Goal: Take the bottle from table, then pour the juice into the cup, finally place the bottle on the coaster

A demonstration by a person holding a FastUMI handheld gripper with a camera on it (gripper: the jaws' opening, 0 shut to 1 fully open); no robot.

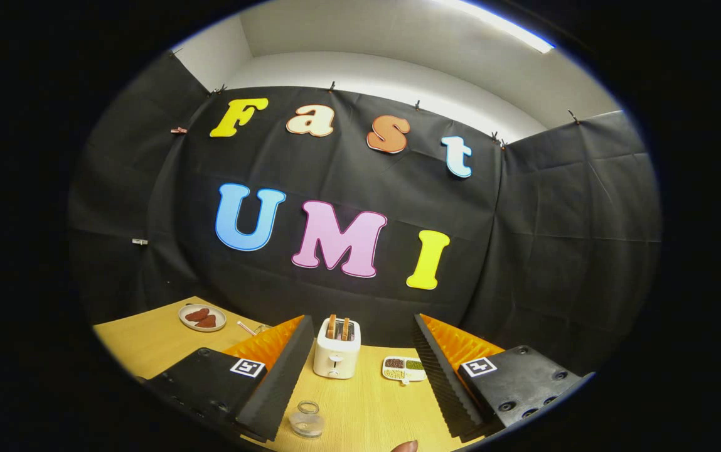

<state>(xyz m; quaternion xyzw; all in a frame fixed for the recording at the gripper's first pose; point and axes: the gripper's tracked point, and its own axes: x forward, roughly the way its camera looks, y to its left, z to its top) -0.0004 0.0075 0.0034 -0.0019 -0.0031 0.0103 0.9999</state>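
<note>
Between the spread claw, toaster, clear cup partly hidden

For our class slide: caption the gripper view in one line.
Open gripper above wooden table, toaster beyond its jaws, glass jar between them.

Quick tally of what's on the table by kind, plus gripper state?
Toaster with toast in its slots: 1
Round plate of reddish-brown pieces: 1
Divided dish of beans or grains: 1
Small clear glass vessel: 1
Thin stick-like item, too small to identify: 1
Total: 5
Hand-held gripper: open, fingers holding nothing, glass vessel between them.
</note>
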